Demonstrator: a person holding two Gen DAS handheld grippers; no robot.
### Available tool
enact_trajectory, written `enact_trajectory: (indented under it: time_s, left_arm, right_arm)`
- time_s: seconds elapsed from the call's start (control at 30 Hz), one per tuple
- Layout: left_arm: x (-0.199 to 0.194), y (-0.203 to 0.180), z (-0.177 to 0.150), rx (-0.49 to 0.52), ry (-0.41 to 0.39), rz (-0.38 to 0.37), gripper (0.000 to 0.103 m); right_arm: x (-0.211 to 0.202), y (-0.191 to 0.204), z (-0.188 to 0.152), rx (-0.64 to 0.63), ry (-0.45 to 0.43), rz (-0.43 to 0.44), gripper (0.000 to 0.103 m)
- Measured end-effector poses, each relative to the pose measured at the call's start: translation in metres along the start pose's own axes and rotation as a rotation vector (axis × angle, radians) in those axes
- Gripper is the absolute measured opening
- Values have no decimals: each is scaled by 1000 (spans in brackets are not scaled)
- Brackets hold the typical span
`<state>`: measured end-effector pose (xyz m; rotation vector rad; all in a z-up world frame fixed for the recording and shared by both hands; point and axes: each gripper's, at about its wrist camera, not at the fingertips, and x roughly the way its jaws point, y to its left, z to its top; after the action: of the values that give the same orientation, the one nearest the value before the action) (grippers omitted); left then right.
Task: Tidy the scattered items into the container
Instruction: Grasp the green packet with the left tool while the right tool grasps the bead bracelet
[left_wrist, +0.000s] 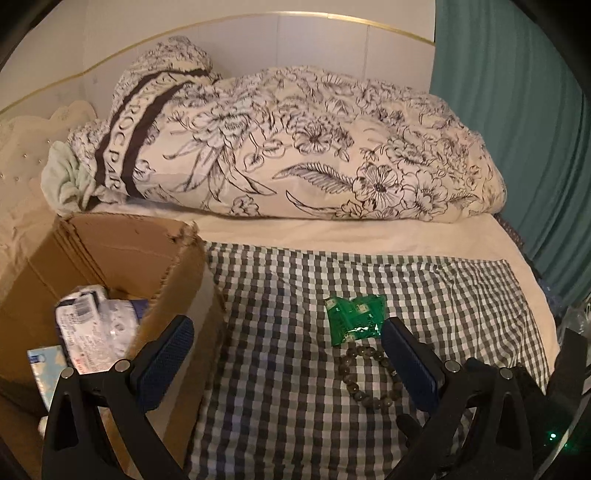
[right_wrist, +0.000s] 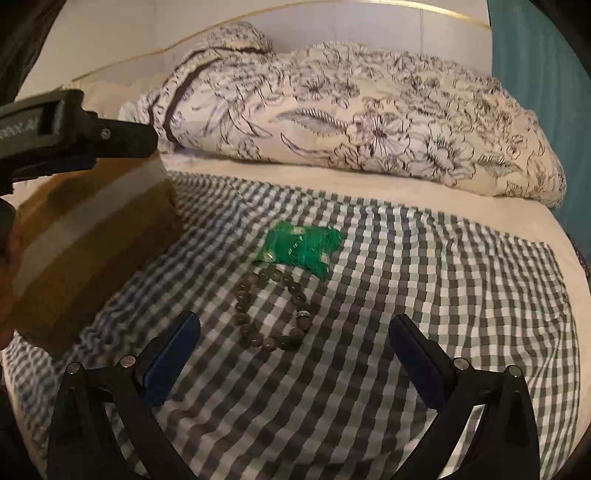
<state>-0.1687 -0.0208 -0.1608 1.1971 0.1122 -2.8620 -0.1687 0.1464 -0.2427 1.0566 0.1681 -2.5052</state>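
Note:
A green foil packet (left_wrist: 354, 319) (right_wrist: 299, 247) lies on the checked cloth, touching a ring of grey-green beads (left_wrist: 369, 376) (right_wrist: 273, 310) just in front of it. An open cardboard box (left_wrist: 110, 258) (right_wrist: 85, 243) stands at the left with white packets (left_wrist: 92, 332) inside. My left gripper (left_wrist: 288, 323) is open and empty; its left finger hangs over the box wall and its right finger sits beside the beads. My right gripper (right_wrist: 294, 319) is open above the cloth, the bead ring just ahead between its fingertips, untouched. The left gripper's body (right_wrist: 74, 129) shows at that view's upper left.
A rolled floral duvet (left_wrist: 295, 147) (right_wrist: 351, 110) lies across the bed behind the checked cloth (left_wrist: 277, 295) (right_wrist: 406, 295). A teal curtain (left_wrist: 517, 129) hangs at the right, past the mattress edge. Dark objects (left_wrist: 569, 369) sit at the cloth's near right corner.

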Motion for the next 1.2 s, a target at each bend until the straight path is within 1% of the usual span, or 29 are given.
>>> enact_trajectory:
  time_s: [0.03, 0.07, 0.13, 0.17, 0.23, 0.3, 0.37, 0.47, 0.5, 0.53, 0.57, 0.67, 0.77, 0.87, 0.93, 0.97, 1.03, 1.13, 1.17, 1.2]
  left_arm:
    - [4, -1, 0, 2, 5, 0, 103]
    - [9, -3, 1, 5, 8, 2, 103]
    - [18, -5, 0, 9, 11, 5, 103]
    - [22, -7, 0, 13, 11, 12, 103]
    - [31, -12, 0, 30, 10, 29, 103]
    - [42, -16, 1, 24, 28, 13, 103]
    - [50, -18, 1, 15, 41, 2, 103]
    - [63, -24, 3, 17, 52, -6, 103]
    - [69, -26, 3, 16, 58, -7, 103]
    - [73, -27, 3, 13, 66, -9, 103]
    - [77, -28, 3, 9, 74, -13, 103]
    - [90, -34, -2, 9, 100, -25, 103]
    - [104, -43, -7, 23, 124, -36, 103]
    - [118, -54, -10, 30, 144, -47, 103]
    - [127, -62, -11, 33, 157, -68, 103]
    - [131, -66, -11, 39, 161, -70, 103]
    - [142, -73, -13, 57, 169, -49, 103]
    - [159, -73, -20, 49, 212, -45, 103]
    - [163, -72, -23, 44, 230, -58, 96]
    - [166, -70, -27, 40, 238, -71, 92]
  right_arm:
    - [6, -3, 1, 12, 11, 3, 91]
    - [10, -5, 1, 21, 19, 7, 87]
    - [21, -8, 2, 30, 44, 15, 70]
    - [27, -8, 2, 27, 62, 17, 66]
    - [38, -8, 1, 17, 93, 18, 56]
    - [46, -6, -2, 7, 115, 18, 53]
    - [57, -5, -8, -14, 146, 0, 53]
    - [58, -5, -10, -26, 141, -2, 52]
    - [57, -4, -10, -40, 145, -21, 41]
    - [57, -4, -10, -59, 148, -49, 21]
    - [56, -5, -10, -72, 148, -68, 13]
    - [53, -18, -11, -73, 162, -60, 13]
    - [45, -29, -15, -92, 161, -104, 13]
    - [38, -45, -19, -68, 165, -120, 13]
    - [31, -58, -22, -48, 169, -144, 13]
    - [28, -64, -25, -39, 172, -153, 13]
    - [23, -76, -29, -17, 178, -165, 13]
    - [19, -84, -32, 2, 174, -162, 13]
    - [19, -84, -33, 3, 170, -162, 13]
    - [21, -83, -32, 3, 167, -166, 13]
